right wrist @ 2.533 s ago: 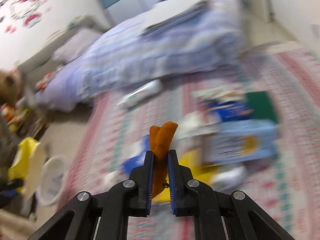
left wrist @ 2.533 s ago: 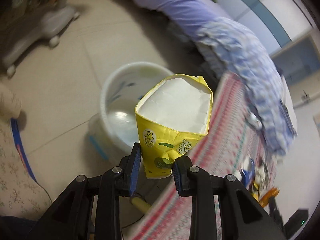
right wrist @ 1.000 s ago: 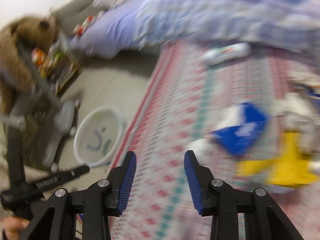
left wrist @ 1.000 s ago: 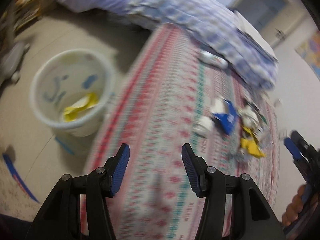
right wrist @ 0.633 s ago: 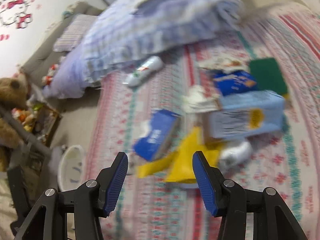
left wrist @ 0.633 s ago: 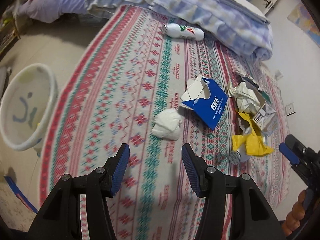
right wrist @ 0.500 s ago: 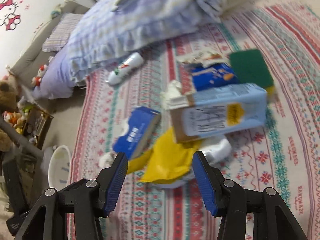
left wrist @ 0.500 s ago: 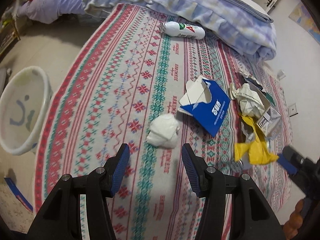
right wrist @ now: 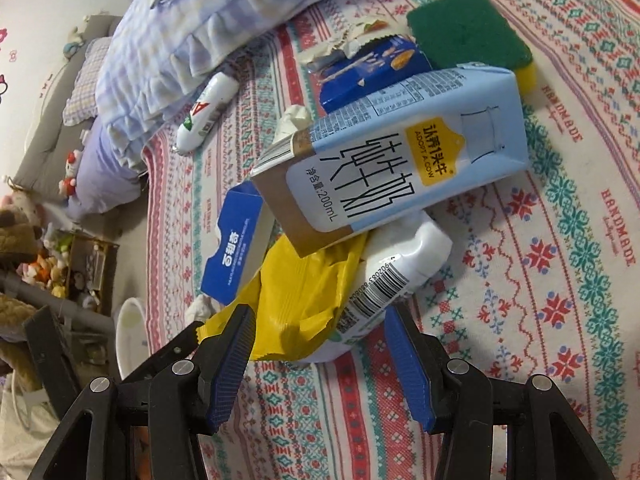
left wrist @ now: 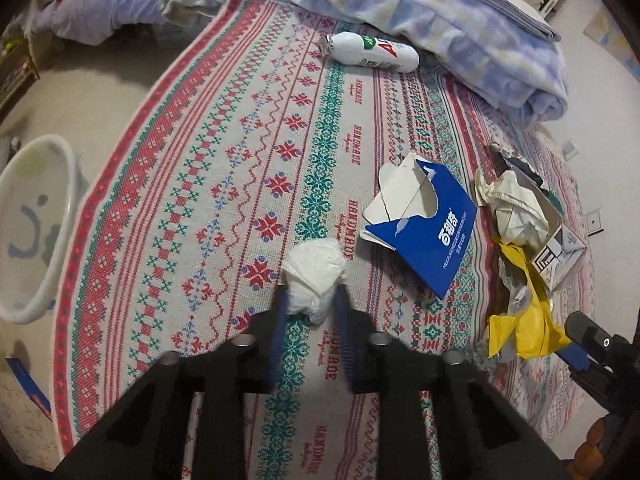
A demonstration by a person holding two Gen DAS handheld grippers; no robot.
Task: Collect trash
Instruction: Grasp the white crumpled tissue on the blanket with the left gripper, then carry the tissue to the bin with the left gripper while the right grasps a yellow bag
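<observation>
Your patterned rug [left wrist: 248,128] now fills both views, the white bin [left wrist: 36,216] pushed to the left edge. Your right gripper [right wrist: 320,344], jaws apart, has dropped over the yellow wrapper [right wrist: 304,292] at lower centre. Your left gripper [left wrist: 310,312], earlier wide, is closing on the crumpled tissue [left wrist: 314,276] at mid-frame.

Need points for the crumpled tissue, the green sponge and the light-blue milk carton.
crumpled tissue [left wrist: 316,276]: left wrist view, middle of the white wad.
green sponge [right wrist: 466,30]: right wrist view, centre of the green scouring face.
light-blue milk carton [right wrist: 400,172]: right wrist view, printed front panel.
</observation>
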